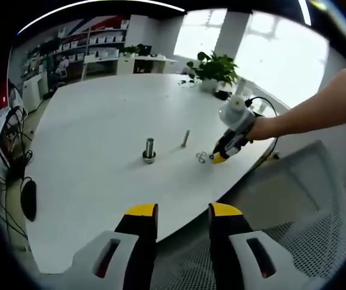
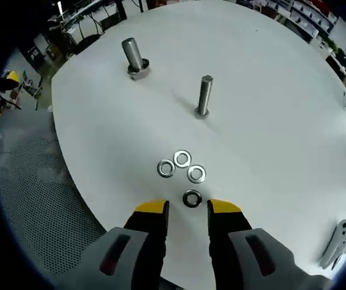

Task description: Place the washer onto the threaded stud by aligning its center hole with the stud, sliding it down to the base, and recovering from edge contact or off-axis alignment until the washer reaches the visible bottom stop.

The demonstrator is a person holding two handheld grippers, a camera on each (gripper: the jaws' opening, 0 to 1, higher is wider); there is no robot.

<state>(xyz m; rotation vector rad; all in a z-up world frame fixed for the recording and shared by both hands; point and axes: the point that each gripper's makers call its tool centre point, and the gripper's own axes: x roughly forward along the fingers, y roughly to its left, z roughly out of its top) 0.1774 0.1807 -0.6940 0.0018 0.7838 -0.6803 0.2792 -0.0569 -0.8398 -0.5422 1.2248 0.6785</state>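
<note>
Your right hand-held gripper (image 2: 188, 208) is spread and holds nothing; a dark washer (image 2: 192, 198) lies on the white desk (image 2: 270, 121) just above its jaws, low in the frame. Three shiny washers (image 2: 182, 159) lie just above it. The threaded stud (image 2: 204, 95) stands upright higher, in the centre. Your left hand-held gripper (image 1: 182, 211) is spread too, holding nothing.

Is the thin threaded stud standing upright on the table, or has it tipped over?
Upright. The threaded stud stands on its base on the white table, shaft rising straight, with nothing on it yet.
</note>
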